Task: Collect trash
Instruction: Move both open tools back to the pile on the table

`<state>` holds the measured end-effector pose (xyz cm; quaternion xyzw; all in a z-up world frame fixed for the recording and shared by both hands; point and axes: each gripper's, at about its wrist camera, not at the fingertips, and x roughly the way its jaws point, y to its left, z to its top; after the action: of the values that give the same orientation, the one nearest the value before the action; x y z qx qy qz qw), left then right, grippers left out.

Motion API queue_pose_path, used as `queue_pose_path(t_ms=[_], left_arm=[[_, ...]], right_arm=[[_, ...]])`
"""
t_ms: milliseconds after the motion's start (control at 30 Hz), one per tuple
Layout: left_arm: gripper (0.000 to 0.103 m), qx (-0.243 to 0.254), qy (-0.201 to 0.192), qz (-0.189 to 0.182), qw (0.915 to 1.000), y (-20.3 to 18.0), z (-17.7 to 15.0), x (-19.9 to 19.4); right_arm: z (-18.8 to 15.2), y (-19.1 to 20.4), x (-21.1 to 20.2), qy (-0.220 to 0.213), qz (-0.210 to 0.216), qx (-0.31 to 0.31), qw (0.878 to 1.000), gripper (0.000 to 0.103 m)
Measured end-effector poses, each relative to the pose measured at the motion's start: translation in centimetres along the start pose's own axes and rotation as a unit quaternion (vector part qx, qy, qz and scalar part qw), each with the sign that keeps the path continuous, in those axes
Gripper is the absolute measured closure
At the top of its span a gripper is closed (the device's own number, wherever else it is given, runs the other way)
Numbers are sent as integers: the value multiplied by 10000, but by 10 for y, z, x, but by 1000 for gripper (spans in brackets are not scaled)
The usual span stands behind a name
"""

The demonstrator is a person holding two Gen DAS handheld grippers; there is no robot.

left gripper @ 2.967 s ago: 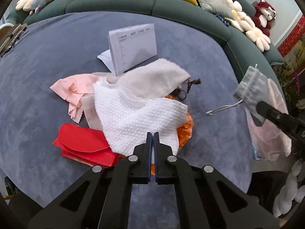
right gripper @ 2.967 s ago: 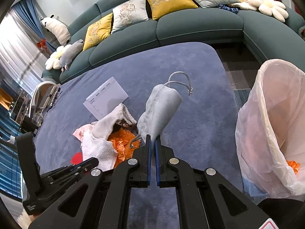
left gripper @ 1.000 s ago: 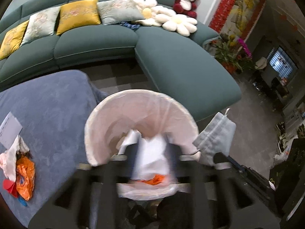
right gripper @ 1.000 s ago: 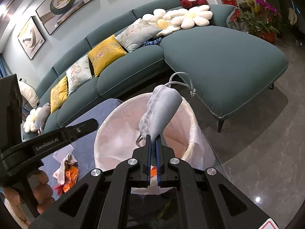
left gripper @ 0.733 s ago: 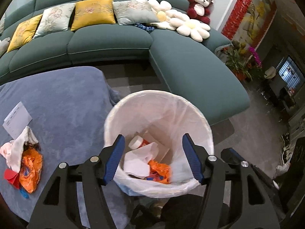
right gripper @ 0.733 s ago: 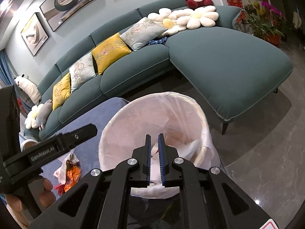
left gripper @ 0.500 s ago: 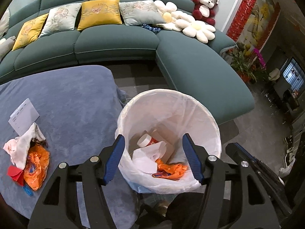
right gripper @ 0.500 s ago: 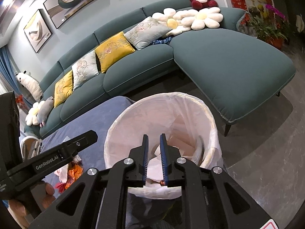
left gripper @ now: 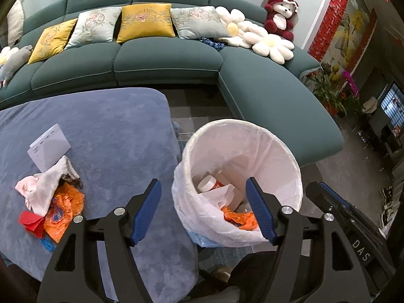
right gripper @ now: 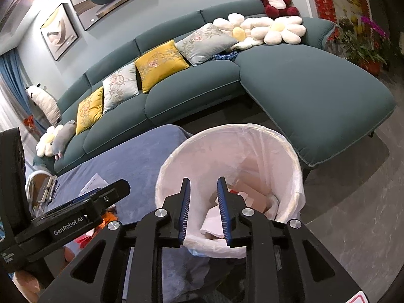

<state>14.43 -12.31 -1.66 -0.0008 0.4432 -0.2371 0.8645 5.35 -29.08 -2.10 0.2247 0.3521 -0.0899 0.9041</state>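
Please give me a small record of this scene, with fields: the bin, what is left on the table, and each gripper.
bin: trash bin with white liner, beside the blue table, holding trash
left on table: pile of rags and orange wrapper, white paper
left gripper: fingers opening, nothing between them
right gripper: fingers opening, nothing held, over the bin

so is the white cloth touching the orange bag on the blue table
Touching: the left wrist view shows the white cloth lying over the orange bag's upper edge.
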Motion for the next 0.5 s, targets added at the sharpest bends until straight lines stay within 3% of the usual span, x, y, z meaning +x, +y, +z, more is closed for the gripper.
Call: queue_pose_path(t_ms=[500], left_arm=[[37, -357, -165, 275, 9988, 53, -16, -33]], right_arm=[[-9, 51, -7, 28, 166, -424, 9990, 75]])
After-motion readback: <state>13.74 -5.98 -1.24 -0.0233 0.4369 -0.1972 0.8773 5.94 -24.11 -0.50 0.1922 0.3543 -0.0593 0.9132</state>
